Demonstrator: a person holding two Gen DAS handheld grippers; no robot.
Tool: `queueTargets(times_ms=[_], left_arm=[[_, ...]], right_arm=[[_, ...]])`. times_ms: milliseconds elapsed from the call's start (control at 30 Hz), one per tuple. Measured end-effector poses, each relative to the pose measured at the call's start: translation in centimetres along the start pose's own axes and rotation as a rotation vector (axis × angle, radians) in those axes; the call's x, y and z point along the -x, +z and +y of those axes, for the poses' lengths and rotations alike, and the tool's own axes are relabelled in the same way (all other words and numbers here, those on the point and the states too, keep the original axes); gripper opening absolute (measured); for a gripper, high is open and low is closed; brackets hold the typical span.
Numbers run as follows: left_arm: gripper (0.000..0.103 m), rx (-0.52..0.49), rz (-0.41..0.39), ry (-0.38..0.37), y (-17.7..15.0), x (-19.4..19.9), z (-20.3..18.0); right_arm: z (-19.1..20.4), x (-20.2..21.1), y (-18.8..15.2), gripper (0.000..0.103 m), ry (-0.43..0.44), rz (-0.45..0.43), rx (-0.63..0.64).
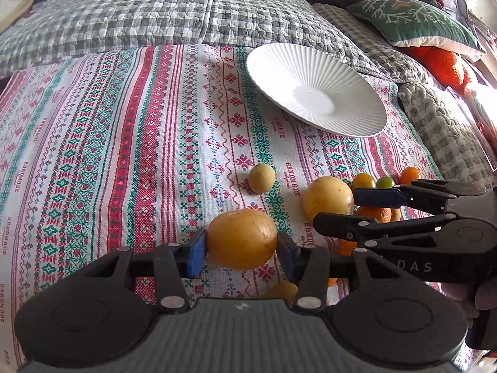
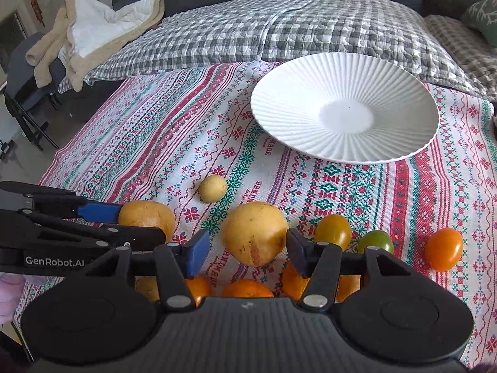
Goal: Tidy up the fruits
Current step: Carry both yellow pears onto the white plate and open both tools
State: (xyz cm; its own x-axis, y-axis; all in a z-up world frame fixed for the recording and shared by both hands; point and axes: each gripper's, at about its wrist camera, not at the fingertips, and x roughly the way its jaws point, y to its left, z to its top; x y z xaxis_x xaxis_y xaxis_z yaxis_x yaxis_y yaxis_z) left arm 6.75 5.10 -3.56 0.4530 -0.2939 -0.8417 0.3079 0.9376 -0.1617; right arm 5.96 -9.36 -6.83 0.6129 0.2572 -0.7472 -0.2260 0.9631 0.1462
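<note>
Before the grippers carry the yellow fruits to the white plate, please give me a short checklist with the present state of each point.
1. Left gripper pads pressing the yellow fruit: ok.
2. Right gripper closed on the second yellow fruit: not ok, gaps on both sides.
3. White plate free to receive fruit: ok.
4. Cloth between fruits and plate free of obstacles: ok; small round fruit lies aside.
5. Left-held fruit lifted off the cloth: cannot tell.

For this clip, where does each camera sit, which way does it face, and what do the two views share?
Left wrist: on the left gripper, looking down along its fingers, pads on a yellow fruit; right gripper enters at right.
Right wrist: on the right gripper, jaws around a second yellow fruit, gaps showing; left gripper at left.
Shared: white plate, both fruits.
</note>
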Motion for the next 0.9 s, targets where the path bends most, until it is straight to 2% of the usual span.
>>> queueTargets(times_ms=[100, 300, 367, 400, 433, 700, 900], left_arm=[[0.043, 0.007, 0.011, 0.000, -0.2, -0.2, 0.3], [0.043, 0.012, 0.011, -0.004, -0.2, -0.1, 0.5], [0.043, 0.012, 0.011, -0.004, -0.2, -0.1, 0.5], [0.043, 0.010, 0.010, -0.003, -0.2, -0.1, 0.5], [0.043, 0.008, 0.010, -0.002, -0.2, -0.1, 0.5], [0.043, 0.013, -0.001, -0.005, -0.4, 0.1, 0.5], [0.043, 0.012, -0.039, -0.007, 0.0, 0.7, -0.1]], right_arm=[[0.5, -0.5, 0.2, 0.061, -0.028, 0.004, 0.018], [0.8, -1.5, 0.4, 0.059, -0.081, 0.019, 0.050], [0.9, -1.6, 0.4, 0.055, -0.105, 0.021, 0.060], [0.9, -1.7, 0.4, 0.050, -0.118, 0.021, 0.059], [0.7, -1.7, 0.5, 0.048, -0.119, 0.021, 0.052], [0.6, -0.8, 0.3, 0.047, -0.114, 0.018, 0.036], [-1.1, 1.4, 0.7, 0.047, -0.103, -0.030, -0.039]])
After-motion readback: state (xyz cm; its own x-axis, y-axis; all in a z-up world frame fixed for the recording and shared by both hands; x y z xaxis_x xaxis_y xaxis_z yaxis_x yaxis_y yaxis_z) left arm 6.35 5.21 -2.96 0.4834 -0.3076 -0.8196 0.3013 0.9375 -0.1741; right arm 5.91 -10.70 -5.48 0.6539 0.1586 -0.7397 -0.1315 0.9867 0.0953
